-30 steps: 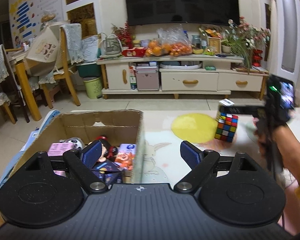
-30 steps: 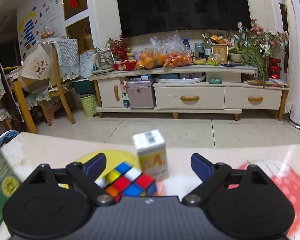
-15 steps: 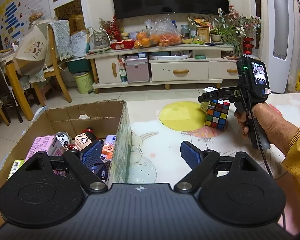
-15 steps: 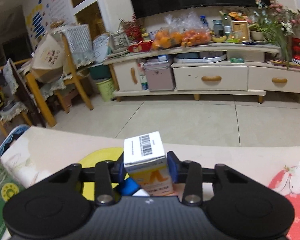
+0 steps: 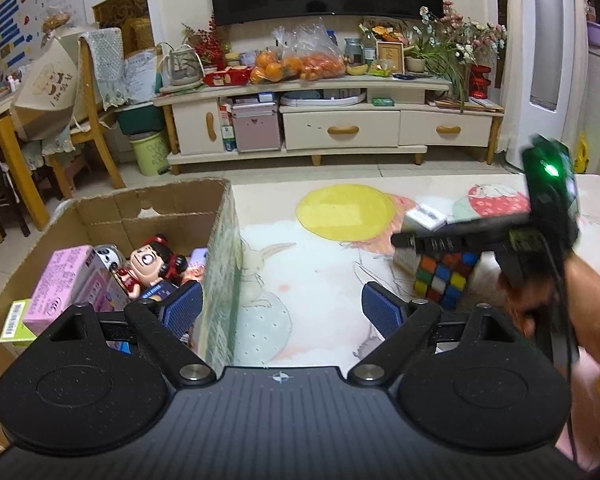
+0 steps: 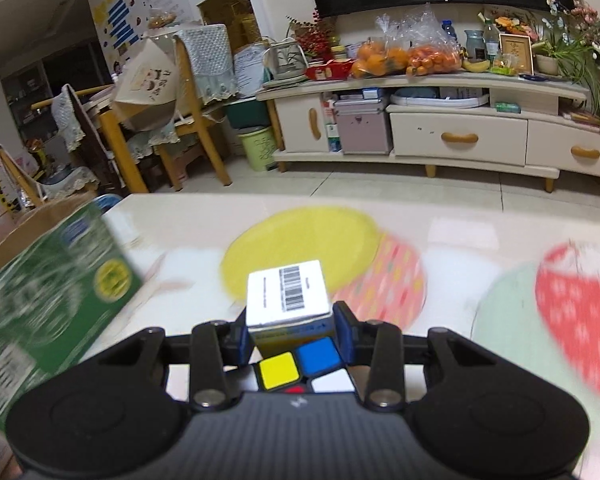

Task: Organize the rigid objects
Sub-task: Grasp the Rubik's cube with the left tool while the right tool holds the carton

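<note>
Right claw [image 6: 290, 340] has swung toward the cardboard box [image 5: 220, 240] since a second ago, now clamped on small barcode carton [image 6: 286, 296] above the puzzle cube [image 5: 444, 276] on the surface [image 5: 320, 280] at 3 o'clock; left claw [image 5: 282, 312] apart, empty, straddling box wall at 9 o'clock

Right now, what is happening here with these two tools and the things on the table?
A person is tidying small things into a cardboard box. The right tool is shut on a small carton, right beside a puzzle cube on the table. The left tool is open and holds nothing, with one finger over the box and one outside it. The box already holds a doll and a pink carton.
</note>
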`<state>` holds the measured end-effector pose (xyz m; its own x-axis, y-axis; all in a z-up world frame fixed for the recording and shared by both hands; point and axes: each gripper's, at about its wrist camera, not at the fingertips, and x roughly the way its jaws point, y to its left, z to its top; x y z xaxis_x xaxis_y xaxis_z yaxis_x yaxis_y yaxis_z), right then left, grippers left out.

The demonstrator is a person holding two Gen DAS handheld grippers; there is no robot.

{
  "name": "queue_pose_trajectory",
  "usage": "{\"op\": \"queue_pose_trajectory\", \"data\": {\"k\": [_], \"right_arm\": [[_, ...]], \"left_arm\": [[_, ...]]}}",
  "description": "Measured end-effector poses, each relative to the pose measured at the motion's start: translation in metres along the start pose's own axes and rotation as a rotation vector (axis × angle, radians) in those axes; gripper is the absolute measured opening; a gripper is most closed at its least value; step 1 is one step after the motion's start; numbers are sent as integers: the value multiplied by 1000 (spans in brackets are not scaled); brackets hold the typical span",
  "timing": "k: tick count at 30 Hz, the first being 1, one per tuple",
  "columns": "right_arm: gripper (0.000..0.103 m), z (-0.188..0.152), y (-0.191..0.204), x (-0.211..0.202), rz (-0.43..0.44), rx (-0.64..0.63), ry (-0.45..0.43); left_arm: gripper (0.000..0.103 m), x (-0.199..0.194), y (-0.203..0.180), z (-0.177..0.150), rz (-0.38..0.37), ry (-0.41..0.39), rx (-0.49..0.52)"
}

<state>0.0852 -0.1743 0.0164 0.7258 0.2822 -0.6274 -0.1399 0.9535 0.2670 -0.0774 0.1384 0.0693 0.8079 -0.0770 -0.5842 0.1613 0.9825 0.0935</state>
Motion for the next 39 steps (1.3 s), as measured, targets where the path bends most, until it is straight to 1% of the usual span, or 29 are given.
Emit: {"op": "queue_pose_trajectory", "data": {"k": [9,13,17,20,22,24,27,29,33,35,37,39], "right_arm": [[38,-61,42,-63,6,33,-4],[36,-79,55,-86,-1,72,12],[34,-85,52,-108,-55,129,-18],[34,-87,42,-121,-114,164,-55],[34,-89,35,-125,-157,155,-67],[34,-92,27,-127,-188,154,-62],[34,-101,13,-129,-216,178,-49],[34,-103,3,-130,-216,202,-36],[36,-108,-14,-136,-215,240,-38],[39,-109,-19,-138,-206,254,-44],[44,-109,-23,-139,-201,262,-51],[45,-111,-24,-140,-192,263,-50]], "left_arm": [[103,-2,-3,-4,-35,-5,16],[103,-2,0,-6,-61,-6,23],[103,-2,-1,-10,-123,1,41],[103,-2,-7,-13,-213,11,63],[103,-4,-15,-19,-280,10,93],[103,-5,-28,-21,-371,10,148],[103,-8,-49,-27,-464,-11,238],[103,-9,-64,-31,-530,-13,303],[103,-4,-93,-42,-592,-14,410],[103,2,-106,-47,-596,-11,445],[103,8,-116,-49,-599,-4,463],[103,16,-124,-52,-589,5,468]]}}
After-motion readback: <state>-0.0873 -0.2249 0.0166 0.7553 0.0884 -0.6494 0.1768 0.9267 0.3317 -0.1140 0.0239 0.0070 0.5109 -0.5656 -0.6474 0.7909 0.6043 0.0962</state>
